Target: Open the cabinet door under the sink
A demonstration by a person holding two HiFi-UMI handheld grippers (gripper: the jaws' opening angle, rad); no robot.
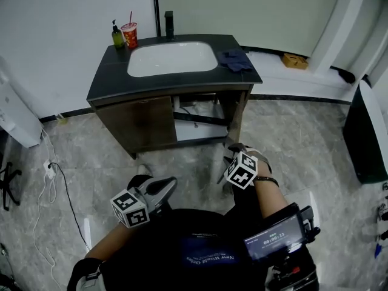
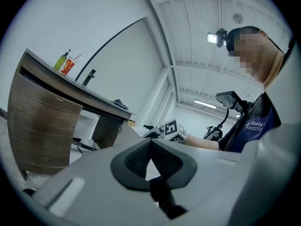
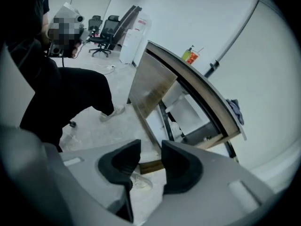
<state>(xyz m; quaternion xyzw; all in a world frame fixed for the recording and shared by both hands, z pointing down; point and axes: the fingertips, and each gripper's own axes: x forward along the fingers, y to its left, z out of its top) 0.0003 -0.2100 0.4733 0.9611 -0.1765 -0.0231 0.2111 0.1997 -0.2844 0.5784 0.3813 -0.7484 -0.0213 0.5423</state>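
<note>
My left claw (image 2: pixel 150 145) sat closed on nothing near my knees, while my right claw (image 3: pixel 150 150) stood wide, pads off the wood, just at the foot of the right cabinet door (image 1: pixel 235 119), which already hung swung out under the sink (image 1: pixel 171 58); the left door (image 1: pixel 142 123) was shut. I judged the opening done; next I needed only to draw clear without nudging the door

Vanity top (image 1: pixel 109 83): charcoal. Basin (image 1: pixel 173 58): white. Cabinet door (image 1: pixel 142 123): brown, streaked wood grain. Faucet (image 1: pixel 169 24): black. Soap bottle (image 1: pixel 117 37): green. Cup (image 1: pixel 130 35): red, printed; straw red. Cloth (image 1: pixel 235 59): dark blue. Box (image 1: pixel 294 60): tan. Floor (image 1: pixel 291 138): grey, marbled veining. Marker cubes (image 1: pixel 130 208): black-and-white squares. Shirt (image 1: pixel 182 235): dark navy, pale lettering. Wall (image 1: pixel 60 17): white.
</note>
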